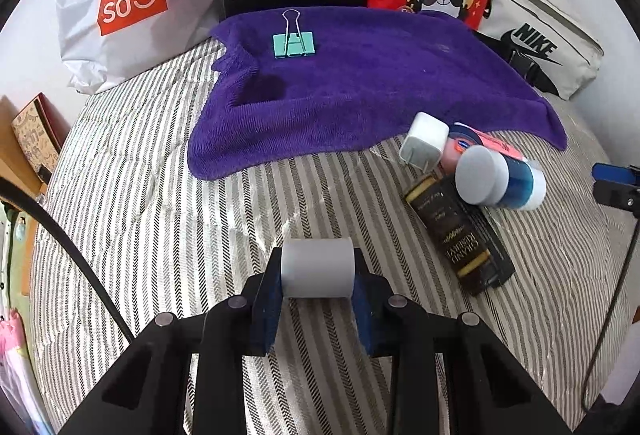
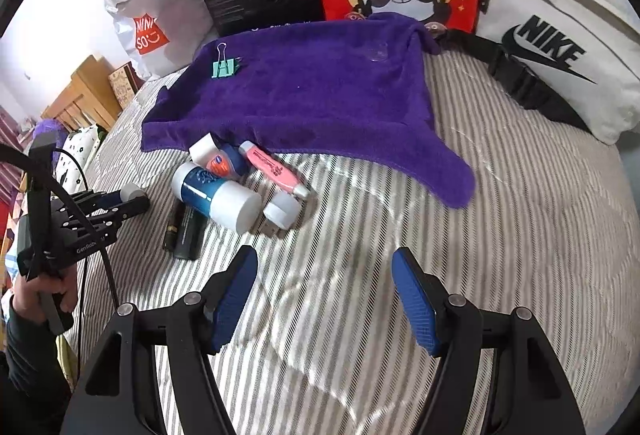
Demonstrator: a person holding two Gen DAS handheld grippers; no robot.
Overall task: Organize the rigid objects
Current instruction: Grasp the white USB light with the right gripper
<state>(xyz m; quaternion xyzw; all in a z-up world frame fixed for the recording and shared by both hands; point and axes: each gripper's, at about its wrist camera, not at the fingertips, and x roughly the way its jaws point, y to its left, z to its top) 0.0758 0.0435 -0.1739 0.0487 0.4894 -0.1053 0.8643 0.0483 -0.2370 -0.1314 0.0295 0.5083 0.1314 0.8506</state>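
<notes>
While the left gripper [image 1: 318, 271] clamped a white cylinder [image 1: 318, 267] between its pads, carrying seemed underway; the purple towel [image 1: 360, 75] with its binder clip [image 1: 294, 43] lay ahead, calling for a forward reach. The right gripper [image 2: 325, 289] stood apart, empty.

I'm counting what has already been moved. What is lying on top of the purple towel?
Only a teal binder clip lies on the purple towel, near its far left corner. The bottles sit off its front edge on the striped bedding. Anything beneath the towel is covered.
</notes>
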